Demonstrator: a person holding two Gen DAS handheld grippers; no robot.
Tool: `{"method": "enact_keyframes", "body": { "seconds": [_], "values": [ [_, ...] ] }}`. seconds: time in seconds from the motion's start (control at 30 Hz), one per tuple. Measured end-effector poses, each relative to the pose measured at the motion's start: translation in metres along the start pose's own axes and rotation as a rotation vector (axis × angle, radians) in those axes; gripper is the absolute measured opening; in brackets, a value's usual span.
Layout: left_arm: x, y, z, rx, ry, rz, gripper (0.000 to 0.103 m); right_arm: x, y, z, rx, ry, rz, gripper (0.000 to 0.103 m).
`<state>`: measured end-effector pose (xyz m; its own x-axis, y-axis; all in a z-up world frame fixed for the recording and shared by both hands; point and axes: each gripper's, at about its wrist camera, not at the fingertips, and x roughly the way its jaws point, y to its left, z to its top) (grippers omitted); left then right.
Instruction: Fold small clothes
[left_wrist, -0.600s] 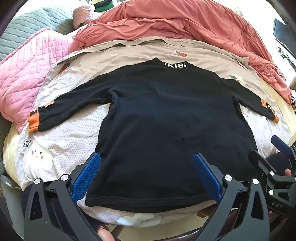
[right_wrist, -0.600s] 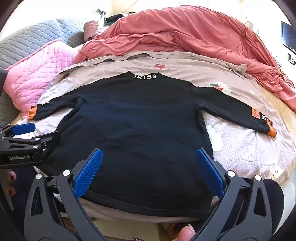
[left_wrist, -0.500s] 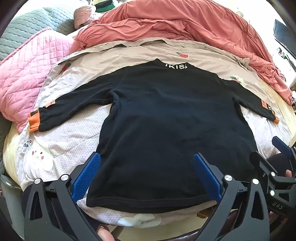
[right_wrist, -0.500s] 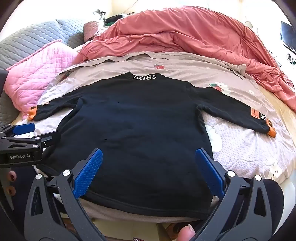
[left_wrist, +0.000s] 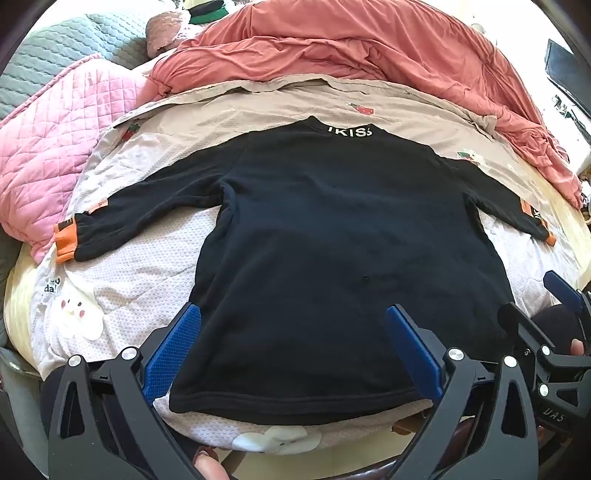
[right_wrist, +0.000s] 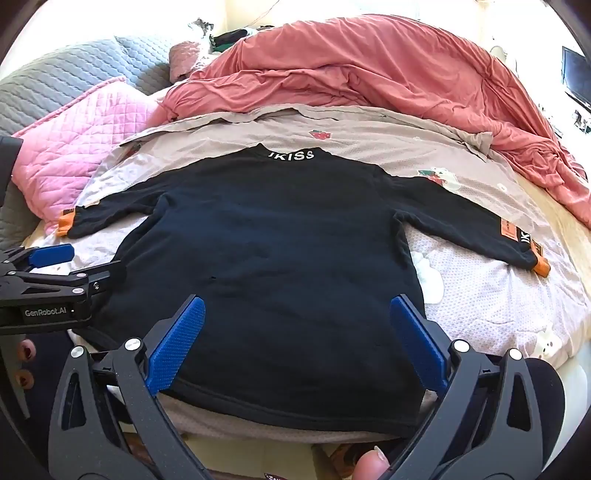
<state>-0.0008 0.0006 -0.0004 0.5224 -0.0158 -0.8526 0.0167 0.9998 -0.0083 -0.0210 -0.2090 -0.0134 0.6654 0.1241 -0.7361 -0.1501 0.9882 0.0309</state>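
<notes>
A small black long-sleeved shirt (left_wrist: 332, 236) (right_wrist: 273, 258) lies flat on the bed, collar lettering at the far end, both sleeves spread out with orange cuffs (left_wrist: 65, 240) (right_wrist: 540, 263). My left gripper (left_wrist: 293, 343) hovers open over the shirt's near hem, left of centre, nothing between its blue pads. My right gripper (right_wrist: 297, 332) hovers open over the hem's right part, also holding nothing. Each gripper shows at the edge of the other's view: the right gripper (left_wrist: 546, 321) at right, the left gripper (right_wrist: 70, 266) at left.
The shirt rests on a beige and white printed sheet (left_wrist: 122, 280) (right_wrist: 491, 306). A pink quilted blanket (left_wrist: 48, 147) lies at left, a bunched coral duvet (right_wrist: 369, 70) at the back and right, a grey quilt (right_wrist: 55, 85) far left. A person's fingertips (right_wrist: 369, 467) show near the bottom.
</notes>
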Motion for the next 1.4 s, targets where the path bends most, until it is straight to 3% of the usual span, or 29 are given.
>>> {"method": "enact_keyframes", "body": {
  "seconds": [1.4],
  "values": [
    [-0.0055,0.0016,0.0032,-0.003,-0.009,0.002,0.099,-0.0031,0.0022,-0.002,-0.017,-0.003,0.011,0.095]
  ]
}}
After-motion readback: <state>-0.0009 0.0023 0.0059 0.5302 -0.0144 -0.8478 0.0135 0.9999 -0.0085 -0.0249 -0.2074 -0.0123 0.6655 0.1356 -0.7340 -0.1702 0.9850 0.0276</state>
